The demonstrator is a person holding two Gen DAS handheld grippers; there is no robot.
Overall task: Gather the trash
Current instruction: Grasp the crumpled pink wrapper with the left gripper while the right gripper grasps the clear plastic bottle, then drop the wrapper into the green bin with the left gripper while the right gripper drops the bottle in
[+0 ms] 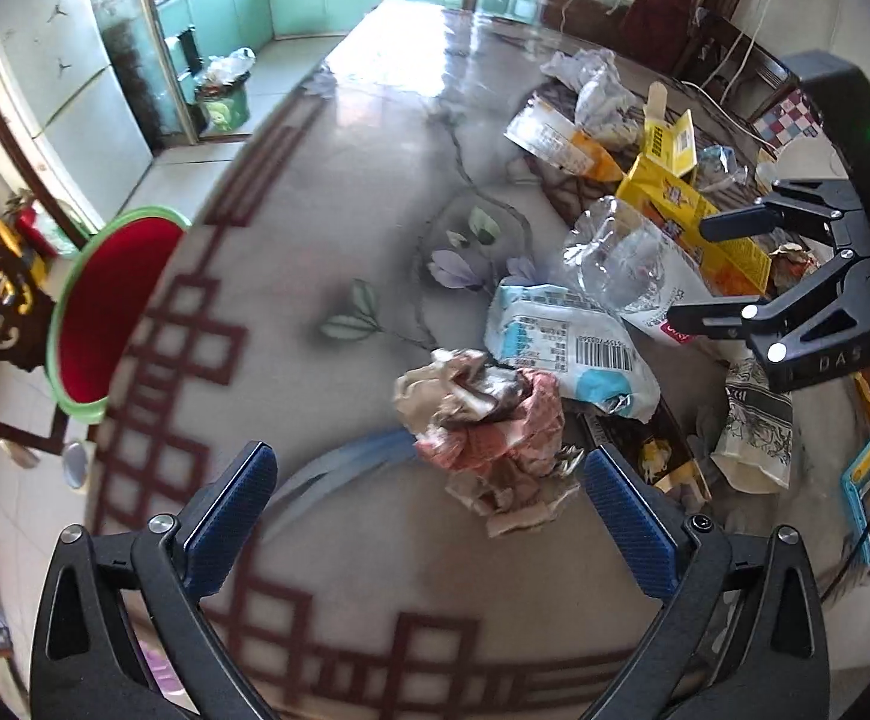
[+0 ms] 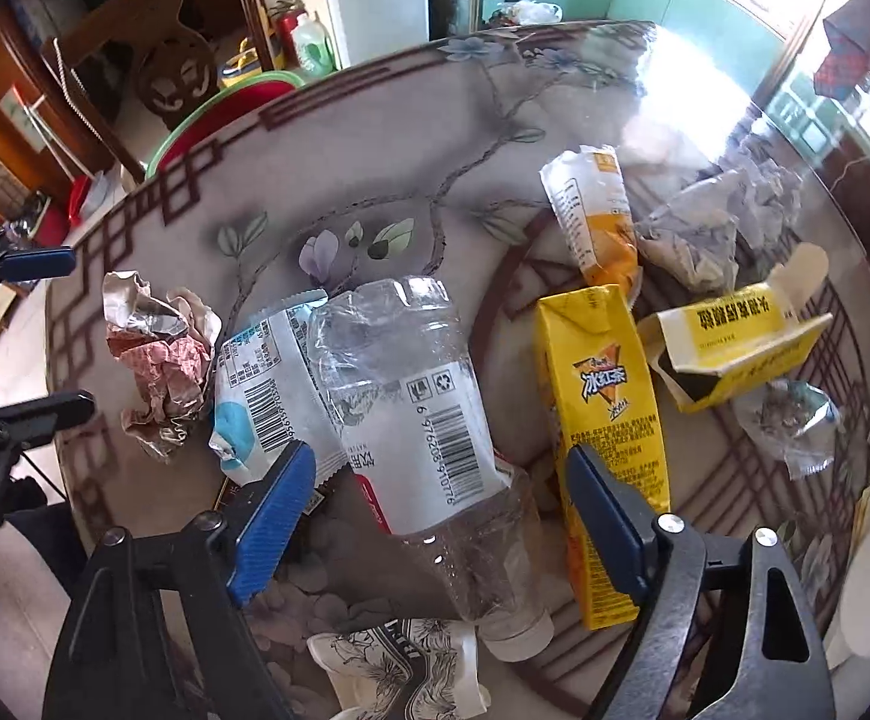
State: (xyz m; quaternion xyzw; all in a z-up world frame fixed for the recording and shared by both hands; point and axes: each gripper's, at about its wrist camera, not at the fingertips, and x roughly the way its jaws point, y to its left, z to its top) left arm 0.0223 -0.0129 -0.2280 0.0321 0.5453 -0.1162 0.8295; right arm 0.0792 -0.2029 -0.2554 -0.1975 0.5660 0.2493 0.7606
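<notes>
My left gripper (image 1: 429,504) spread wide around the crumpled paper (image 1: 483,420) on the table (image 1: 327,192), my right gripper (image 2: 441,498) spread wide over the clear bottle (image 2: 429,420), yellow carton (image 2: 606,414) just right

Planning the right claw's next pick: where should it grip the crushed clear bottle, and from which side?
Grip the labelled middle of the crushed clear bottle, coming from above with fingers across its width. It lies flat, cap end toward the right claw, whose jaws already straddle it.

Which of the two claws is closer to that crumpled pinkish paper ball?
Left. The left gripper has its jaws open on either side of the crumpled paper ball. The right gripper sits over the plastic bottle, farther away.
</notes>
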